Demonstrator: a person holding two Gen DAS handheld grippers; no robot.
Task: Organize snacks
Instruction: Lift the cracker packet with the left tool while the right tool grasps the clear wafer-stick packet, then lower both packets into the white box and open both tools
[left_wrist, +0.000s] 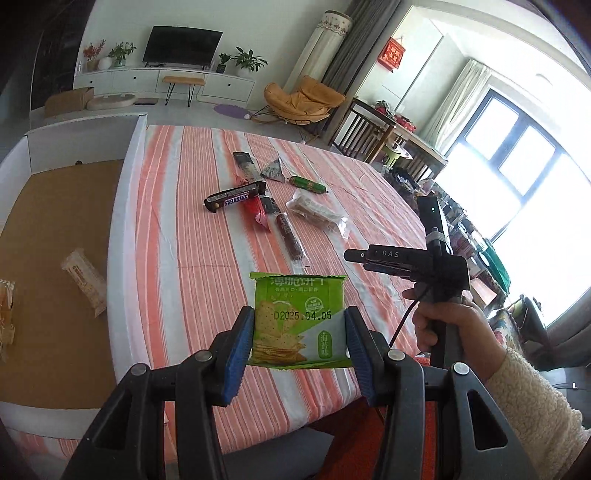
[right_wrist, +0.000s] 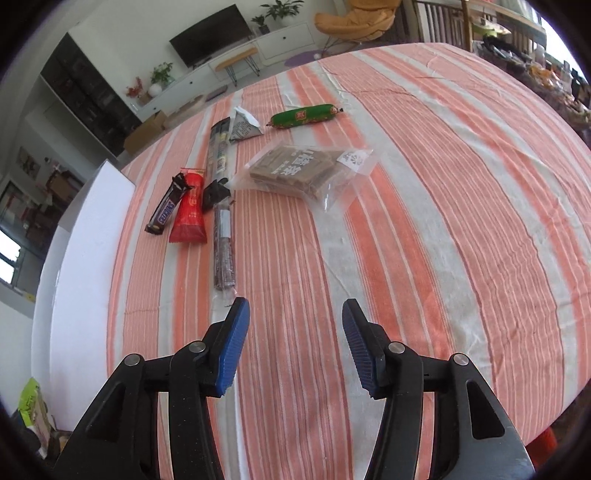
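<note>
My left gripper (left_wrist: 299, 325) is shut on a green cracker packet (left_wrist: 299, 317), held above the striped tablecloth (left_wrist: 192, 258). On the cloth lie a Snickers bar (left_wrist: 236, 196), a red packet (left_wrist: 256, 212), a long dark stick snack (left_wrist: 291, 240), a clear bag of brown biscuits (left_wrist: 317, 212), a green sausage (left_wrist: 308, 184) and a grey triangular packet (left_wrist: 273, 170). My right gripper (right_wrist: 295, 343) stands open over bare cloth, nothing between its blue pads; the dark stick snack (right_wrist: 224, 247) lies just beyond its left finger. In the left wrist view, a hand holds the right gripper (left_wrist: 354, 256) at the right.
A white box with a brown cardboard floor (left_wrist: 55, 240) stands to the left of the table and holds a pale wrapped snack (left_wrist: 85, 282) and another at its left edge. The box's white wall (right_wrist: 74, 266) also shows in the right wrist view. Chairs and furniture stand beyond the table.
</note>
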